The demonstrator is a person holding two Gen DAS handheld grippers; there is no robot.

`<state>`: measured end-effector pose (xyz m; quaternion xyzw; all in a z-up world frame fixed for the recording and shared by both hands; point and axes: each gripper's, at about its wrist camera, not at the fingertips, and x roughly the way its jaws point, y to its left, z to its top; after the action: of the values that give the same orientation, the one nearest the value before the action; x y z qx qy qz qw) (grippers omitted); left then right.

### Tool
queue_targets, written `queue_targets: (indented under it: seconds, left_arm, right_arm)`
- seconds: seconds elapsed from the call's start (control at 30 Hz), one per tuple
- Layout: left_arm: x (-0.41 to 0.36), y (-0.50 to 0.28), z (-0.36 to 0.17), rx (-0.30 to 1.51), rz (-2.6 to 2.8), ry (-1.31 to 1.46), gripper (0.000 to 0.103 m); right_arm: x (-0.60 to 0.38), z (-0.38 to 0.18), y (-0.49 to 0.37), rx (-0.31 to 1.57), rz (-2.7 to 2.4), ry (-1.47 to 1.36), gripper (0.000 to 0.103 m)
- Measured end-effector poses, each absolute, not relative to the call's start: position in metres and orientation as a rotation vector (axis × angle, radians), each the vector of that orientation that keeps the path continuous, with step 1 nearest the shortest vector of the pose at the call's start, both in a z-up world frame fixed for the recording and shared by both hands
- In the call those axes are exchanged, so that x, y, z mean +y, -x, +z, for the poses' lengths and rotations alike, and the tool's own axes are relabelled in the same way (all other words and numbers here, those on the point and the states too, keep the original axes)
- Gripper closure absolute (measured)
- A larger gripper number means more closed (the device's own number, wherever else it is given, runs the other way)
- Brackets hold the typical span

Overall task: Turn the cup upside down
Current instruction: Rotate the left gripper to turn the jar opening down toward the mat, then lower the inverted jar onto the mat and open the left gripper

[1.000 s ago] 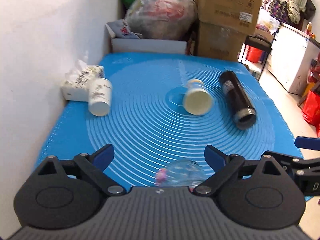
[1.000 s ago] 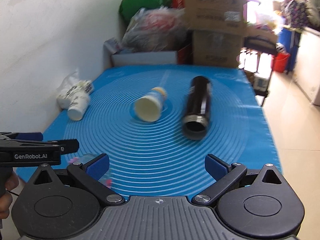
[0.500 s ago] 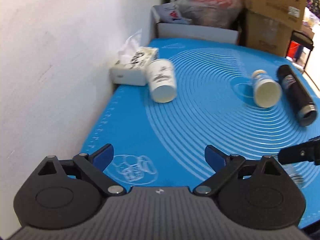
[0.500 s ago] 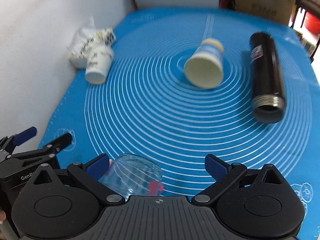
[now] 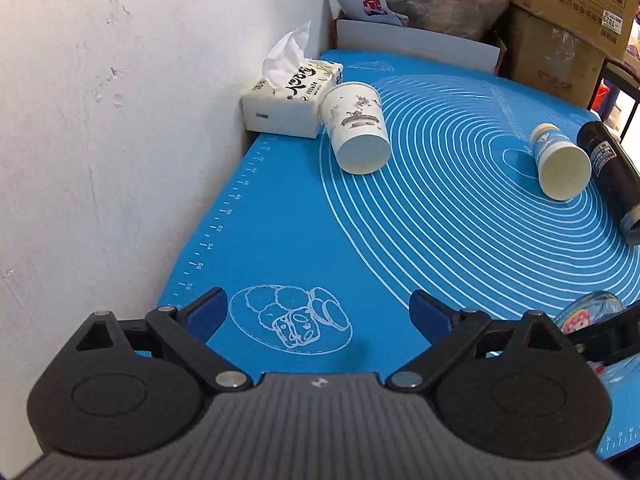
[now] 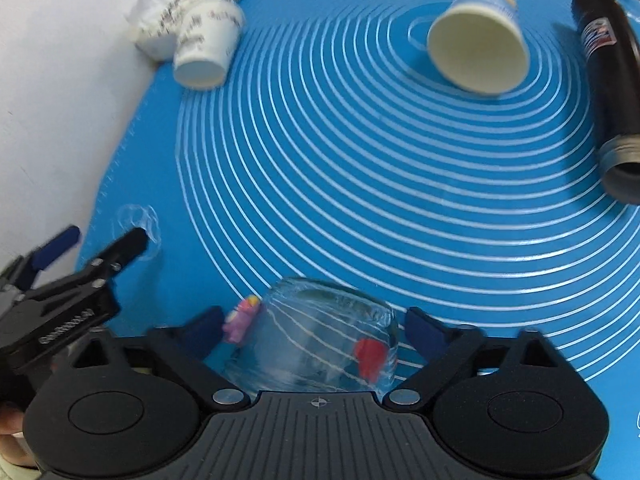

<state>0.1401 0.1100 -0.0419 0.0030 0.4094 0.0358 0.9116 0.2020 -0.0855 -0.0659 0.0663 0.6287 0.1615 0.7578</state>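
A clear glass cup (image 6: 316, 340) with cartoon stickers lies on the blue mat (image 6: 360, 184) near its front edge. My right gripper (image 6: 314, 330) is open, its blue fingertips on either side of the glass. The glass shows at the right edge of the left wrist view (image 5: 588, 316), partly behind the right gripper's arm. My left gripper (image 5: 320, 314) is open and empty over the mat's front left corner. A white paper cup (image 5: 358, 132) and a blue-printed paper cup (image 5: 560, 162) lie on their sides farther back.
A black flask (image 6: 612, 92) lies on its side at the right. A tissue box (image 5: 288, 96) sits against the white wall (image 5: 120, 120) at the left. Cardboard boxes (image 5: 560, 20) and bags stand behind the mat.
My right gripper has moved down and forward so the glass now sits between its fingers. My left gripper has swung left toward the wall, away from the glass.
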Motion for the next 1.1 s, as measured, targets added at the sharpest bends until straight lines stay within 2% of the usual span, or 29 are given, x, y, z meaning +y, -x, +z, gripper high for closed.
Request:
queue_targets:
  seconds: [0.03, 0.2, 0.37, 0.67, 0.87, 1.1]
  left_arm:
    - [0.110, -0.140, -0.042, 0.843, 0.071, -0.006, 0.006]
    - [0.108, -0.141, -0.044, 0.846, 0.060, -0.006, 0.006]
    - [0.103, -0.141, -0.044, 0.843, 0.054, -0.007, 0.006]
    - [0.089, -0.144, -0.044, 0.825, 0.030, 0.009, 0.006]
    - [0.080, -0.141, -0.045, 0.800, 0.029, 0.017, 0.006]
    - [0.068, -0.134, -0.047, 0.790, 0.009, 0.016, 0.006]
  right_arm:
    - [-0.086, -0.069, -0.203, 1.379, 0.363, -0.163, 0.020]
    - [-0.086, -0.069, -0.197, 1.325, 0.370, -0.154, 0.020]
    - [-0.098, -0.058, -0.184, 1.182, 0.349, -0.142, 0.020]
    - [-0.127, -0.044, -0.177, 0.824, 0.139, -0.063, 0.020]
    - [-0.120, -0.062, -0.150, 0.594, 0.059, 0.176, 0.020]
    - [-0.125, -0.078, -0.125, 0.537, 0.040, 0.210, 0.020]
